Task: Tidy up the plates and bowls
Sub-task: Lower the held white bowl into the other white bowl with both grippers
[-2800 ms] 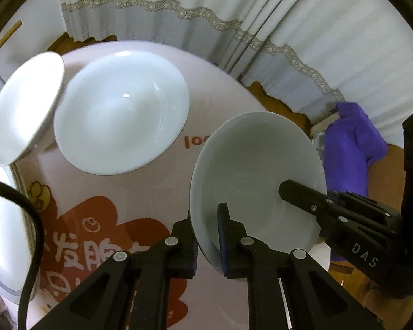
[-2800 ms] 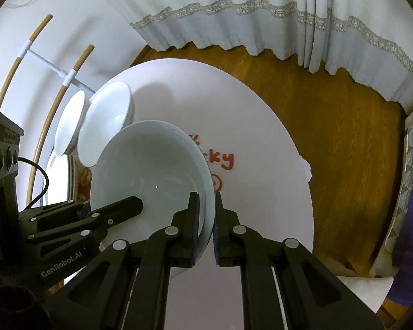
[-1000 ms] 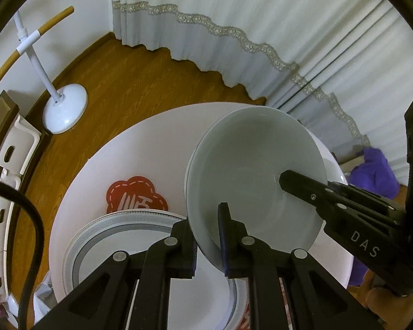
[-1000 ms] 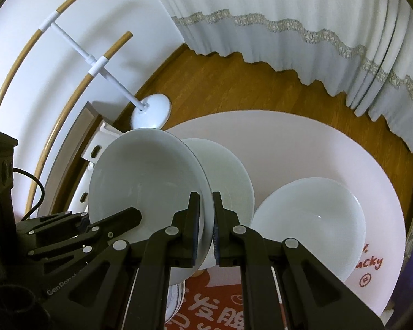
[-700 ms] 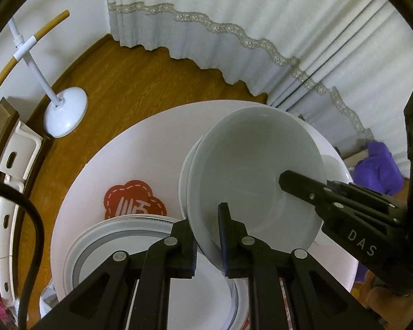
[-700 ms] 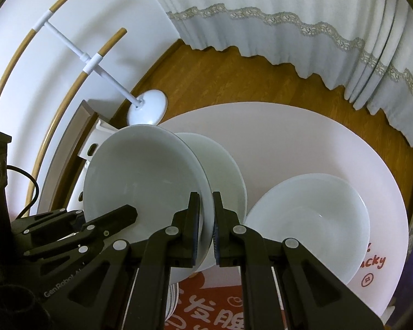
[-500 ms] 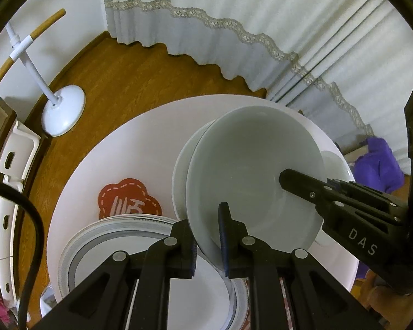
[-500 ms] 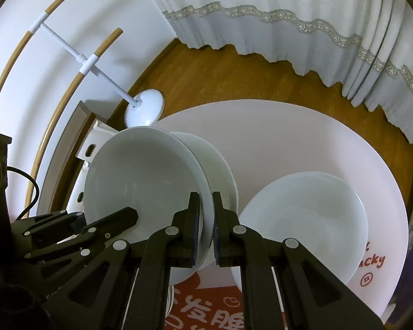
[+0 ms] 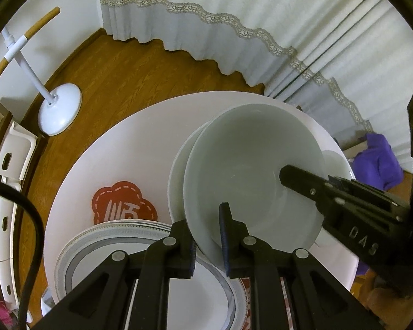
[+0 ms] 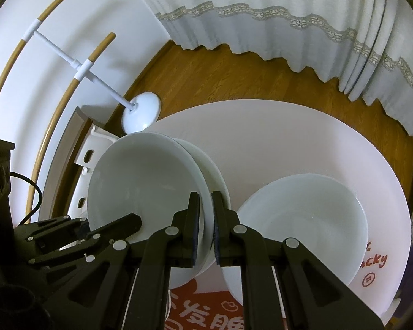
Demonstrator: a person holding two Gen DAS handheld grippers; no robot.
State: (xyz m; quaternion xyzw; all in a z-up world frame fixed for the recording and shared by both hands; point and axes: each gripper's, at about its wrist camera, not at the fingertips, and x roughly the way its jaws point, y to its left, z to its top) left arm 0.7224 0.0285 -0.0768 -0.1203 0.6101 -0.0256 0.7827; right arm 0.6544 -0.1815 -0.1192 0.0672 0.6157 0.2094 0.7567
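Both grippers pinch opposite rims of one white ceramic bowl (image 9: 250,170) — left gripper (image 9: 208,236), right gripper (image 10: 205,220) — holding it level, directly above a second white bowl (image 10: 214,176) on the round pale table (image 10: 289,137), likely for nesting.

You hold 1 bowl (image 9: 250,170) by its rim from 2 sides: the left gripper (image 9: 208,236) at the near edge in the left view, the right gripper (image 10: 205,228) on the opposite edge. This bowl hangs above a second bowl (image 10: 206,165) that stands on the tabletop (image 10: 275,137). A third bowl (image 10: 305,214) sits on the tabletop to the right of them in the right view. A stack of plates (image 9: 102,247) lies in front of the left gripper, to the left of the held bowl. Behind the tabletop are the floor (image 9: 118,66) and a curtain (image 9: 234,13). A stand (image 9: 59,110) is on the floor at the left.
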